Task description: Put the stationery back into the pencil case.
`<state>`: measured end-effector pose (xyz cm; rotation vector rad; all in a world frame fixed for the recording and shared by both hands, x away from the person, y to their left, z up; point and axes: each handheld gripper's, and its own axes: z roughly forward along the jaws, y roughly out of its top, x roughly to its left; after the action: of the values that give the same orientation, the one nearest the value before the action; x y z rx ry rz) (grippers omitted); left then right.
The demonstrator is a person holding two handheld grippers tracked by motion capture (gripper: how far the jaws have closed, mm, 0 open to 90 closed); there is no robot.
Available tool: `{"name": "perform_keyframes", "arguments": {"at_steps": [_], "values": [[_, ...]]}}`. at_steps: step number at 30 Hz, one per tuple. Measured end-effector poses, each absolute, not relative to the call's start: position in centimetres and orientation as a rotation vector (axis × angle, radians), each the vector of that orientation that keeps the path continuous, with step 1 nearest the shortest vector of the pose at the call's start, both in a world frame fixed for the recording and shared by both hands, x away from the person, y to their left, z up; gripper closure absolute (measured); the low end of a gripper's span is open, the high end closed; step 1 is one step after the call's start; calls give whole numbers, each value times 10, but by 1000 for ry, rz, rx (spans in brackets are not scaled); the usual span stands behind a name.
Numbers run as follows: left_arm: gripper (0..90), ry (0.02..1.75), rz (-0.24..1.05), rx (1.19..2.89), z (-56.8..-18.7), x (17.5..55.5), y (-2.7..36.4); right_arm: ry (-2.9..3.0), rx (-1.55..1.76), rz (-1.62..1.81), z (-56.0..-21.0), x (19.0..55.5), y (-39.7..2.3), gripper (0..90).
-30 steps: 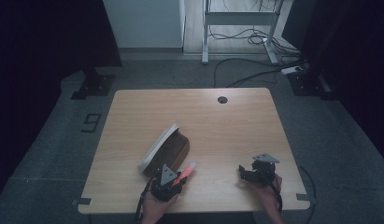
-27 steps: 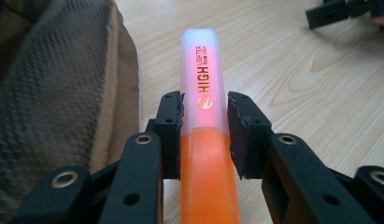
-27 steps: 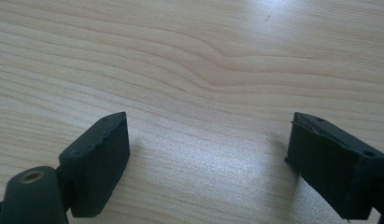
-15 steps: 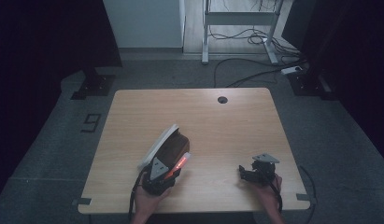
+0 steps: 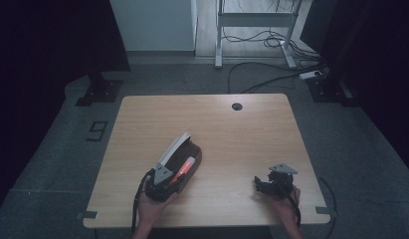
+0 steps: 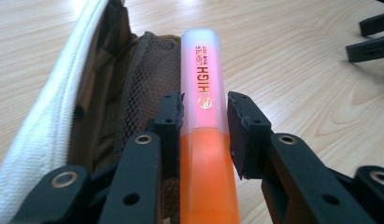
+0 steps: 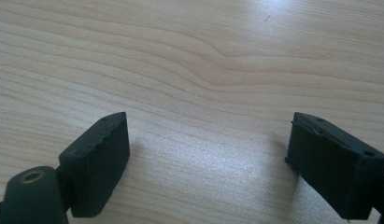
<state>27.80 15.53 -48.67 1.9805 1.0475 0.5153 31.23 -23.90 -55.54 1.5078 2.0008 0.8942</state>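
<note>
An orange highlighter (image 5: 185,166) (image 6: 203,93) with a frosted cap is clamped between the pads of my left gripper (image 5: 175,178) (image 6: 204,126), which is shut on it. Its capped end points over the open mouth of a brown pencil case (image 5: 188,152) (image 6: 105,84) with a white zip edge and a mesh lining. The case lies on the wooden table (image 5: 242,129), left of centre. My right gripper (image 5: 260,184) (image 7: 208,154) rests low near the table's front right, jaws wide open with bare wood between them. Its jaw tips (image 6: 372,37) appear far off in the left gripper view.
A round cable hole (image 5: 237,106) sits near the table's far edge. Beyond the table are desk legs and cables (image 5: 261,74) on the grey floor. Bare wood spreads across the table's middle and back.
My left gripper has carried the highlighter up and away from the front edge, bringing it over the open pencil case. The right gripper has stayed put.
</note>
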Motion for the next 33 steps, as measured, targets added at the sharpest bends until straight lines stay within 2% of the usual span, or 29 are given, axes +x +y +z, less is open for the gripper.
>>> {"name": "perform_keyframes", "arguments": {"at_steps": [33], "values": [[670, 1142, 656, 1992, -496, 289, 163, 2001, 1508, 894, -555, 312, -239, 126]]}}
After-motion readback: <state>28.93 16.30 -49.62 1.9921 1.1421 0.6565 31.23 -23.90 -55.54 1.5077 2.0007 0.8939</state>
